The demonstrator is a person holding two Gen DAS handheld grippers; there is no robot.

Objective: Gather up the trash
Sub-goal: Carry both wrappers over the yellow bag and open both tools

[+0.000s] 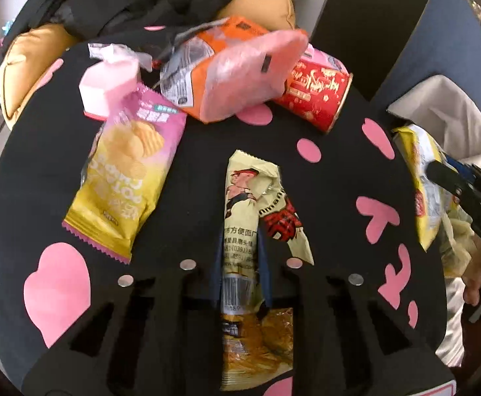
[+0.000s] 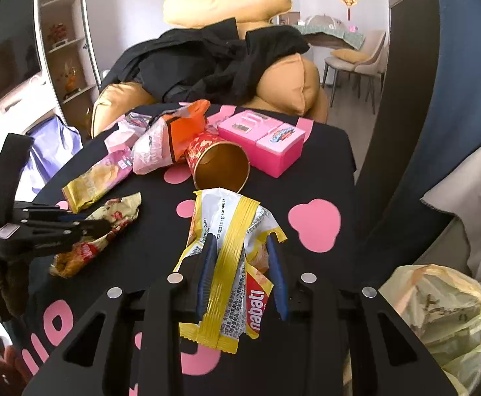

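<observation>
My left gripper (image 1: 240,250) is shut on a cream noodle wrapper (image 1: 250,204) that lies on the black table with pink shapes (image 1: 42,171); it also shows in the right wrist view (image 2: 102,227). My right gripper (image 2: 240,247) is shut on a yellow and white nabati wrapper (image 2: 230,257), held just above the table (image 2: 316,171); it also shows at the right edge of the left wrist view (image 1: 421,178). A pink and yellow chip bag (image 1: 125,178), an orange and pink packet (image 1: 227,69) and a tipped red paper cup (image 1: 316,92) lie farther back.
A yellowish plastic bag (image 2: 444,316) hangs open off the table's right side beside grey cloth. A pink toy box (image 2: 263,138) stands at the back of the table. An armchair with black clothes (image 2: 214,59) is behind the table.
</observation>
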